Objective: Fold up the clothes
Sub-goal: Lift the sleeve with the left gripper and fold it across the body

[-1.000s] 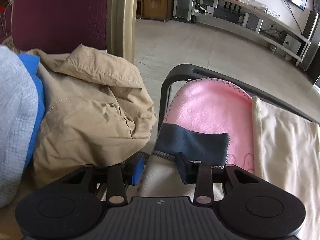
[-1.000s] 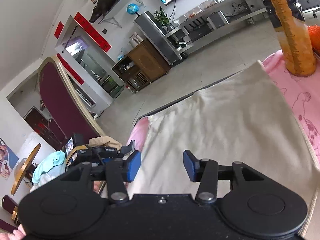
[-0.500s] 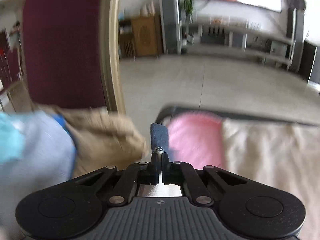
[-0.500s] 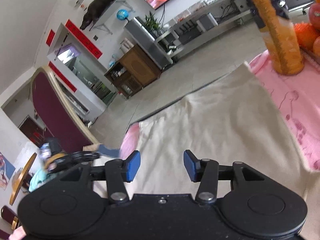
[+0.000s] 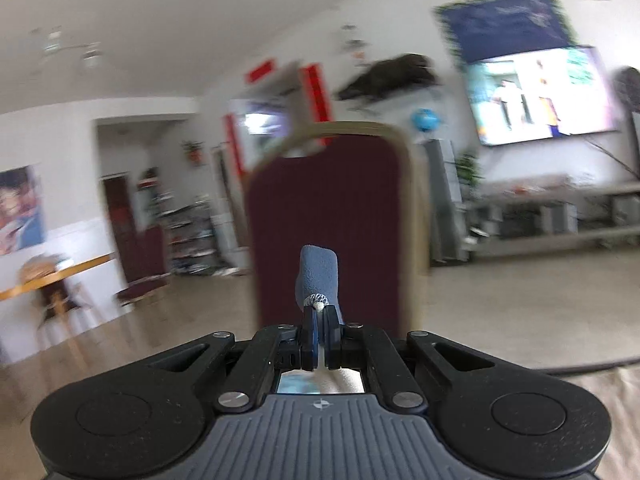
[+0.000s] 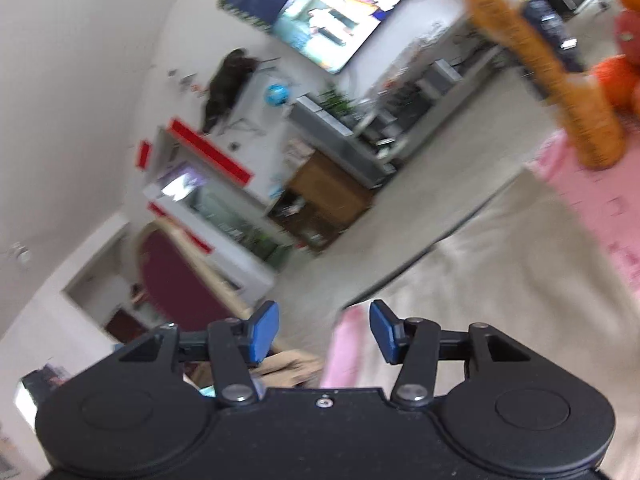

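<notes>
In the left wrist view my left gripper is shut on a corner of a grey-blue cloth, which sticks up past the pinched tips, lifted in front of a chair back. In the right wrist view my right gripper has its jaws opening with nothing between them. It hovers over the near left end of the table. A beige cloth lies spread there on a pink towel. A tan garment shows low between the fingers, off the table's end.
A maroon chair with a gold frame stands just past the table's end; it also shows in the right wrist view. An orange bottle and oranges sit at the table's far right. The dark table edge runs diagonally.
My left gripper closed on the grey-blue cloth and lifted it; its view swung up from the table and clothes pile to the room. My right gripper rose slightly, tilted, and its jaws widened.
</notes>
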`<state>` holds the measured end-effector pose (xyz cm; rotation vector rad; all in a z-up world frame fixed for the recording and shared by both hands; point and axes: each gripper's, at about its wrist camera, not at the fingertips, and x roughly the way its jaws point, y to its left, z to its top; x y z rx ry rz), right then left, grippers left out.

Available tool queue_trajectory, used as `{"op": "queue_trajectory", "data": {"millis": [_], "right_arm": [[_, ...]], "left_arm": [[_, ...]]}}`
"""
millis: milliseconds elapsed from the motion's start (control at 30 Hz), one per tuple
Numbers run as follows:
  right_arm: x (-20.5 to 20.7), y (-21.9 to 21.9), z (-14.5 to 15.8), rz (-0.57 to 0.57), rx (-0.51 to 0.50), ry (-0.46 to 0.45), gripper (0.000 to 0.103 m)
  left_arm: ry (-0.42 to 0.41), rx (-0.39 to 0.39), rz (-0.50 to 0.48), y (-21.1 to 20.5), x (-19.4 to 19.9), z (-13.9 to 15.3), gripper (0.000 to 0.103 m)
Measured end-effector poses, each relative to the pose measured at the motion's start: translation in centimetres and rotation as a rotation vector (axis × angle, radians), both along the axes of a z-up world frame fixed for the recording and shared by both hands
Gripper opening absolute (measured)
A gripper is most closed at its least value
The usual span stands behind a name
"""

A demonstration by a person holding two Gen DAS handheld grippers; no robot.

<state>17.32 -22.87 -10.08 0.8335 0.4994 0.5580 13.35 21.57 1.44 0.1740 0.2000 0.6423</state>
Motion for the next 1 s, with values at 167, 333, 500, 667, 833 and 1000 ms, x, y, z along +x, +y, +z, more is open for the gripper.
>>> {"op": "queue_trajectory", "data": {"millis": [167, 333, 500, 667, 833, 1000], "right_arm": [[-1.3, 5.3, 1.2, 0.134, -0.065, -0.042, 0.052], [-2.3, 7.3, 1.9, 0.2, -0.105, 0.005, 0.055], [-5.4, 3.1, 3.9, 0.162, -0.127, 0.021, 0.064], [-9.5, -2.4, 4.2, 0.082, -0.115, 0.097, 0.068], [-13.1, -5.8, 0.7, 0.001, -0.162, 0.216, 0.072], [-13.5, -6.1, -5.7, -0.031, -0.233, 0.411, 0.07]], "left_arm": [[0.088, -0.072, 0.213, 5.9, -0.1, -4.4, 0.004], [0.179, -0.238, 0.268, 10.2, -2.6, -7.0, 0.026], [0.124, -0.237, 0.227, 9.1, -8.0, -3.6, 0.03], [0.249, -0.258, 0.025, 4.3, -11.0, -2.9, 0.031], [0.474, -0.302, -0.212, -4.0, -11.7, -8.7, 0.032], [0.658, -0.317, -0.365, -10.2, -9.6, -14.9, 0.032]]}}
